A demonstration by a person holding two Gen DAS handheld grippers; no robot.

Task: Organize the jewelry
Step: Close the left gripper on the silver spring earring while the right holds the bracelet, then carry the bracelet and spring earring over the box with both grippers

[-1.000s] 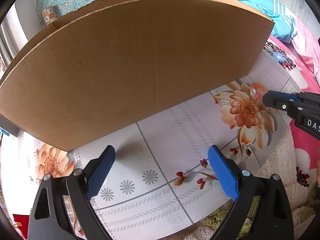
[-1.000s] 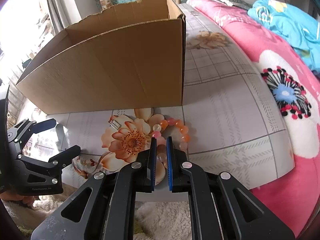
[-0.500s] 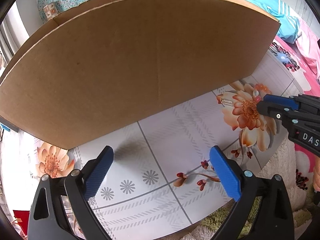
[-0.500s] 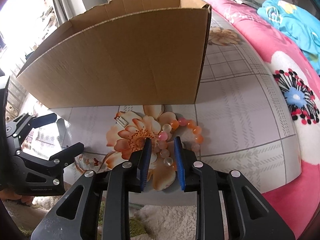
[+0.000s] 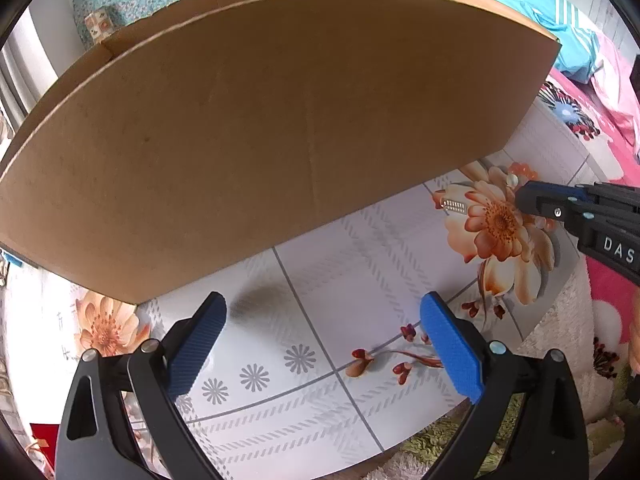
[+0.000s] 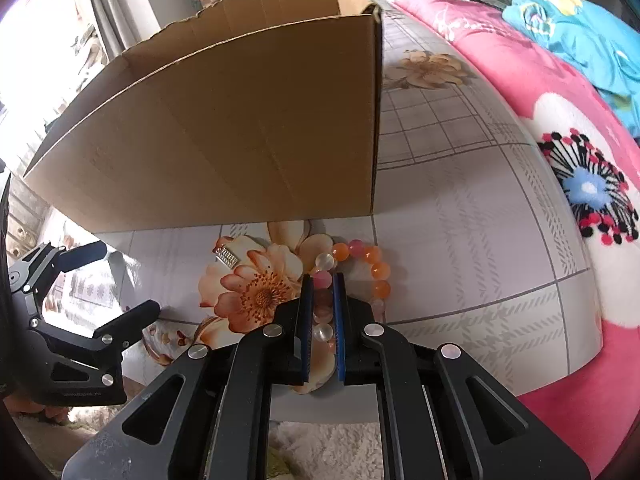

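Observation:
A bracelet of orange, pink and clear beads (image 6: 362,258) lies on the flowered tabletop just in front of the right corner of a tall cardboard box (image 6: 248,136). My right gripper (image 6: 322,284) has its blue pads closed on the near side of the bracelet, with beads between them. A small silver hair clip (image 6: 226,257) lies to the left on the printed flower; it also shows in the left wrist view (image 5: 452,205). My left gripper (image 5: 322,340) is open and empty above the tabletop, in front of the box (image 5: 260,128).
The table (image 6: 480,240) has a tile and flower print. A pink flowered blanket (image 6: 580,168) and blue cloth (image 6: 572,20) lie on the bed to the right. A fluffy white rug (image 5: 568,344) lies below the table's near edge.
My right gripper opened, moved forward over the bracelet, then closed its pads onto the beads. My left gripper stayed open and barely moved.

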